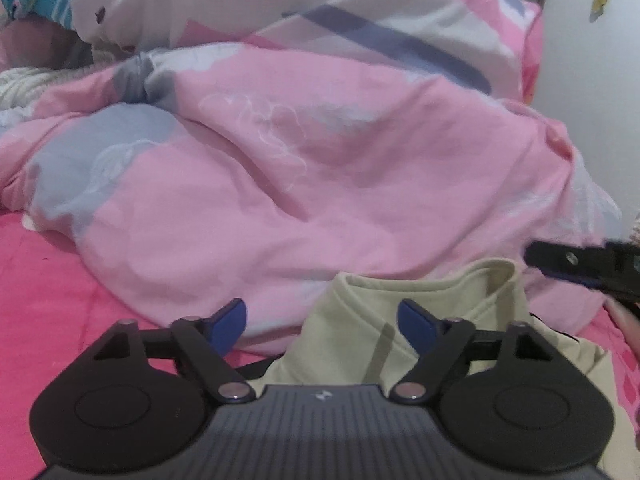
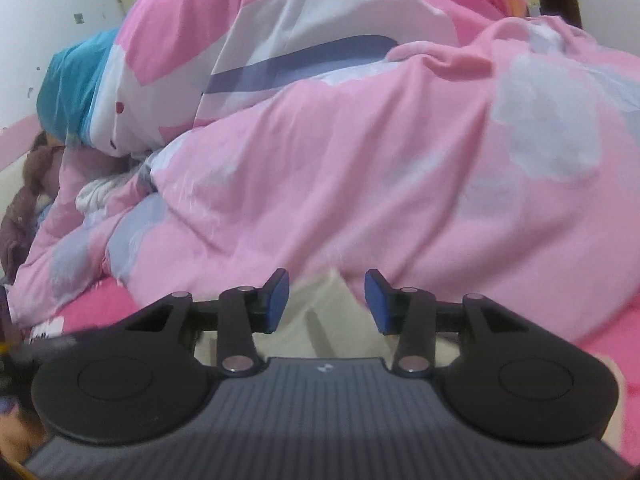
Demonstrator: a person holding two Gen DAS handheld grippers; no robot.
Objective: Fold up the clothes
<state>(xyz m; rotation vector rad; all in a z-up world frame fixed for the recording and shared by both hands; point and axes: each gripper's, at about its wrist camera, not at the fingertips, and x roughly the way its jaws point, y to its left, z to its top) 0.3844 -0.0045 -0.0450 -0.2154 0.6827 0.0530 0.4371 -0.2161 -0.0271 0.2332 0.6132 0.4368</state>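
A beige garment (image 1: 492, 304) lies bunched on the bright pink bed sheet (image 1: 60, 280), against the foot of a heaped duvet. My left gripper (image 1: 322, 326) hovers over the garment's left part. Its blue pads stand wide apart and nothing is pressed between them. One black finger of my right gripper (image 1: 560, 258) reaches in from the right edge, above the garment's far corner. In the right wrist view my right gripper (image 2: 326, 300) is open. The blurred beige garment (image 2: 320, 336) shows below the gap, and the pads do not touch it.
A big pink duvet (image 1: 300, 160) with grey and white patches is piled just behind the garment. A teal pillow (image 2: 68, 92) and a brown coat (image 2: 20, 216) lie at the far left by the white wall (image 2: 52, 0). Pink sheet (image 2: 100, 308) shows left of the garment.
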